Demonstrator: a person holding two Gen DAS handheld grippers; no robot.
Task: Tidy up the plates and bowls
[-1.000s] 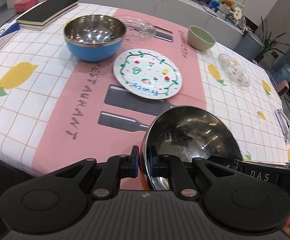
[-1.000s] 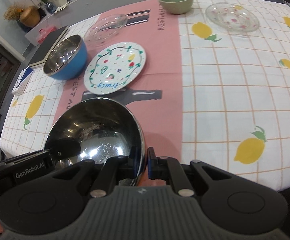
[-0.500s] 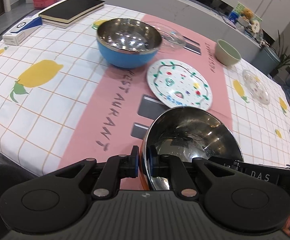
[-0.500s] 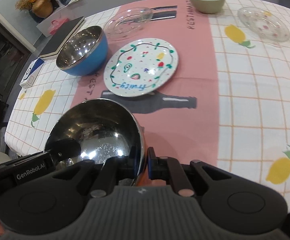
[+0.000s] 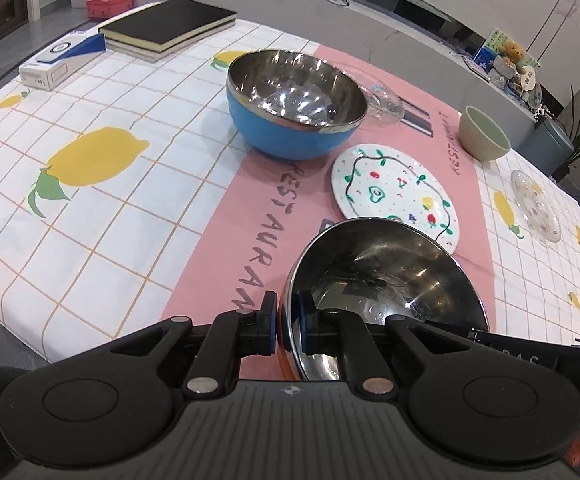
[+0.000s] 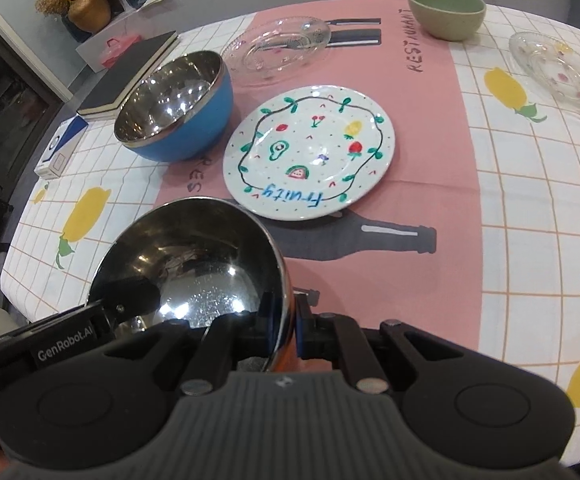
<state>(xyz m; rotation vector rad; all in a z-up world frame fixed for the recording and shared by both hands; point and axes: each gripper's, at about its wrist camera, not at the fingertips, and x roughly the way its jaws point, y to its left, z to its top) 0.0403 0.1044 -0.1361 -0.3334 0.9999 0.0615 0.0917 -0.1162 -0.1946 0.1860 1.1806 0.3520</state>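
Observation:
Both grippers hold one steel bowl with an orange outside (image 5: 385, 280) above the table's near edge. My left gripper (image 5: 288, 326) is shut on its left rim. My right gripper (image 6: 288, 326) is shut on its right rim; the bowl shows there too (image 6: 194, 260). Beyond it lie a white "Fruity" plate (image 5: 393, 192) (image 6: 309, 152), a blue steel bowl (image 5: 295, 104) (image 6: 174, 106), a clear glass plate behind it (image 6: 278, 50), a green bowl (image 5: 483, 132) (image 6: 445, 10) and a second glass plate at the right (image 5: 535, 204) (image 6: 557, 68).
The table wears a lemon-print cloth with a pink runner (image 5: 226, 216). A black book (image 5: 170, 28) and a white-and-blue box (image 5: 62, 60) lie at the far left corner. A grey counter runs behind the table.
Both grippers have carried the held bowl to the left and closer to the blue bowl. The grip on the rim is unchanged.

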